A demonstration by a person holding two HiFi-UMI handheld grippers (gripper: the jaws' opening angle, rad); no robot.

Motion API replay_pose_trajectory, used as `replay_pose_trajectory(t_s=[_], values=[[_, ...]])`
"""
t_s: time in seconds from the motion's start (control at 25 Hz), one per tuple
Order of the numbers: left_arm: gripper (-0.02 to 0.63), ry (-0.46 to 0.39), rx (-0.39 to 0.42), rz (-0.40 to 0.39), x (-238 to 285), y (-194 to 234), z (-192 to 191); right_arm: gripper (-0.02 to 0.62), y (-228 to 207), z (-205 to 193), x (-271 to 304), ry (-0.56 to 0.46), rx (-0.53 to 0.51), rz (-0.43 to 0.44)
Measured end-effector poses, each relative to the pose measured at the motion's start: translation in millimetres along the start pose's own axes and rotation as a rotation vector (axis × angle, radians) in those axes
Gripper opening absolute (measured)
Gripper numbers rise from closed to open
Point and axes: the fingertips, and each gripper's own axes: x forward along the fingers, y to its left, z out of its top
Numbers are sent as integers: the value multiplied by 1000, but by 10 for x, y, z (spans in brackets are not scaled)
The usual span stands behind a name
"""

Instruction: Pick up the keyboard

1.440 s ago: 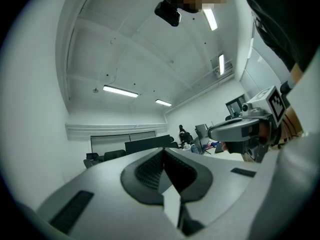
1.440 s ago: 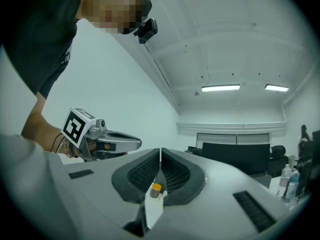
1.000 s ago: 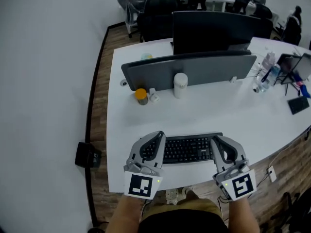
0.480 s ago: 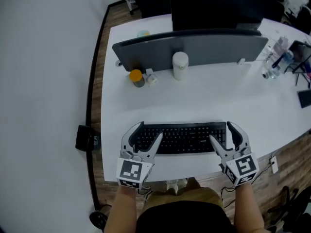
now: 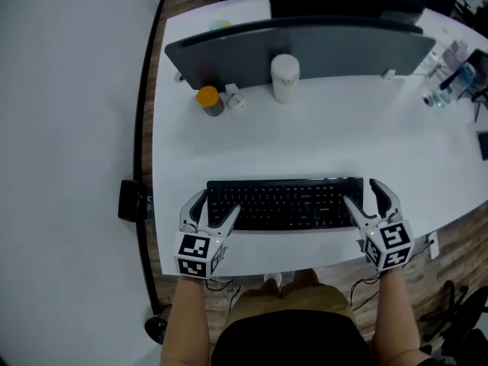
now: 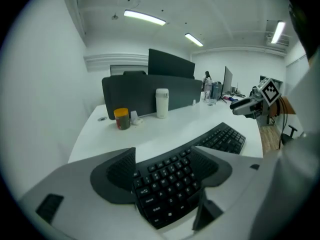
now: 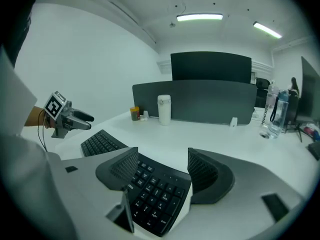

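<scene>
The keyboard (image 5: 286,202), black and full-size, lies flat along the near edge of a white desk (image 5: 328,147), each end caught between the jaws of a hand-held gripper. The left gripper (image 5: 216,204) straddles the keyboard's left end and the right gripper (image 5: 362,193) its right end. Both sets of jaws have just been opening and stand wide, their pads not pressing on it. Well beyond the keyboard, across bare desk, a white canister (image 5: 284,77), an orange-lidded jar (image 5: 209,100) and a small white object (image 5: 233,101) stand against a grey divider screen (image 5: 343,48). Clear bottles (image 5: 451,78) stand far to the keyboard's right. A black box (image 5: 133,202) sits on the floor to its left. Key legends are too small to read.
</scene>
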Motion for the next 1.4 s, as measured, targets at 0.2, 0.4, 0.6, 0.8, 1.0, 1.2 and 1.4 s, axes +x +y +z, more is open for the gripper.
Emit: replay_pose_trajectory(t_s=[0.2, 0.4, 0.6, 0.8, 1.0, 1.2, 1.4], values=[[347, 92, -52, -3, 98, 153, -380, 281, -42, -285, 93, 79, 38, 14], [350, 148, -82, -22, 186, 212, -594, 281, -110, -493, 142, 115, 89, 0], [356, 199, -108, -39, 241, 273, -747, 281, -137, -693, 198, 158, 118, -2], [362, 240, -189, -81, 301, 270, -919, 282, -158, -928, 240, 226, 156, 2], [376, 248, -275, -143, 326, 272, -967, 294, -169, -1067, 269, 272, 241, 24], [382, 266, -256, -164, 326, 278, -968, 311, -204, -1122, 322, 277, 337, 65], [335, 261, -265, -180, 340, 224, -942, 305, -166, -1098, 339, 268, 349, 107]])
